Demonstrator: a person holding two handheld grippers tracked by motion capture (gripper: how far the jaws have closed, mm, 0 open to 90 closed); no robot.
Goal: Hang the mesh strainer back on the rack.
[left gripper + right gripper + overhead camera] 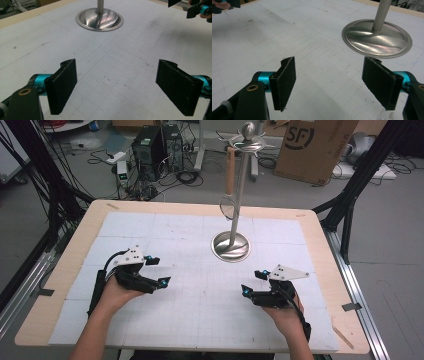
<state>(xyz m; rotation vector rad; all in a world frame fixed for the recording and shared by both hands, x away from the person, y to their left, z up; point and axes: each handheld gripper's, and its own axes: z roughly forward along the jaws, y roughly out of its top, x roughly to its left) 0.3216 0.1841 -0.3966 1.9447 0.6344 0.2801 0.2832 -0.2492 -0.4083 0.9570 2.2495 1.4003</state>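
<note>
Ahead, metal stand (231,245) — between left gripper (158,271), right gripper (254,282), both agape.

Tall steel stand with round base (231,246) stood on white gridded mat (200,295), beyond and between both grippers' jaws.

- A pale wooden table (60,270), covered by a white gridded mat (200,300).
- Grey floor (390,250) all around it.
- At eleven o'clock, two black computer towers (157,145) among tangled cables (185,172).
- At one o'clock, a cardboard box (315,147).
- Black frame legs (350,195) at both sides.
</note>
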